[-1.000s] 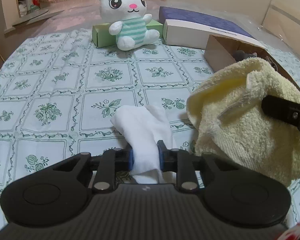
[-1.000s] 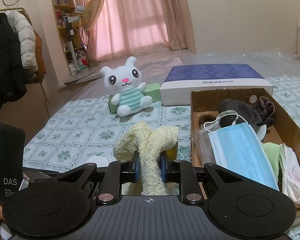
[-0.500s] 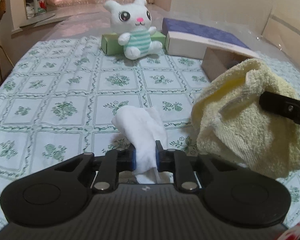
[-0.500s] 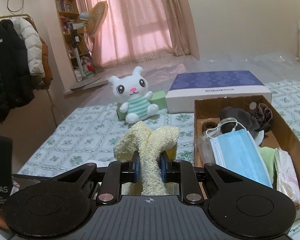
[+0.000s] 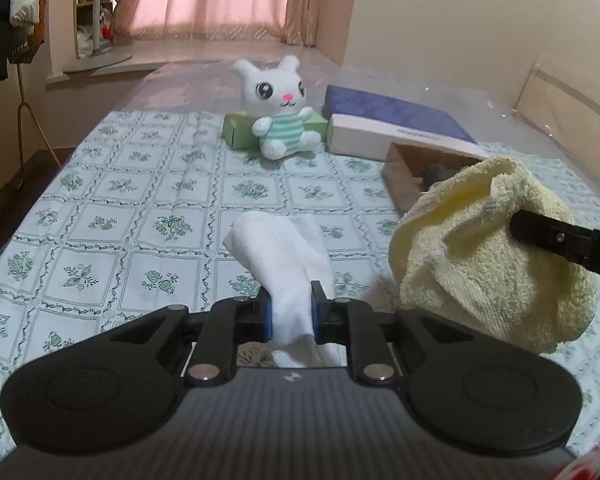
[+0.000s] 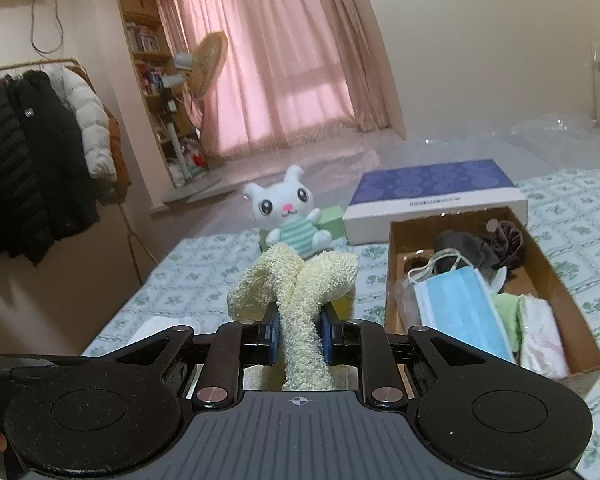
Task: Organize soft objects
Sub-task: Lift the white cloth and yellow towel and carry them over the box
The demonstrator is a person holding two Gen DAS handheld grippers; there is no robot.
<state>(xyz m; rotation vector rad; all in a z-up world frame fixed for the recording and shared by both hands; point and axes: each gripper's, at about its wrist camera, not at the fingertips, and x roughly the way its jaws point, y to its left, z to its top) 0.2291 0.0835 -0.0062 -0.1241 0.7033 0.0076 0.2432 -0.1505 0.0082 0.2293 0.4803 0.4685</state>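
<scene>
Left wrist view, both cloths in the air: you've got the left claw (image 5: 291, 312) clamped on a white cloth (image 5: 284, 256), blue pads pressing it from both sides w/ a tail hanging below, clear of the green-patterned bed cover (image 5: 112, 208). Right wrist view: the right claw (image 6: 299, 334) is pinched on a bunched yellow towel (image 6: 300, 292), which sags as a loose bundle under its finger in the left view.

Judgement: the step in hand looks like carrying both soft items to the cardboard box (image 6: 556, 268), open just right of the towel. To do it well, keep both grips closed till each cloth is over the opening; terry is floppy, so lift high enough that the hanging tail clears the near box wall rather than dragging it. Bring the towel in first, since it's closer. The box is already crowded, so aim for the emptier far-left corner and let go low, not from height. Don't cross the two claws; feed one at a time.

Count, as visible:
- white cloth: 1, held left
- yellow towel: 1, held right
- plush bunny (image 6: 290, 216): 1, sitting upright at the bed's far end against a green box (image 5: 240, 130): 1
- blue-lidded flat box (image 6: 432, 196): 1, behind the cardboard one
- blue face mask (image 6: 460, 308): 1, in the box atop dark fabric; other items inside too jumbled to count.
</scene>
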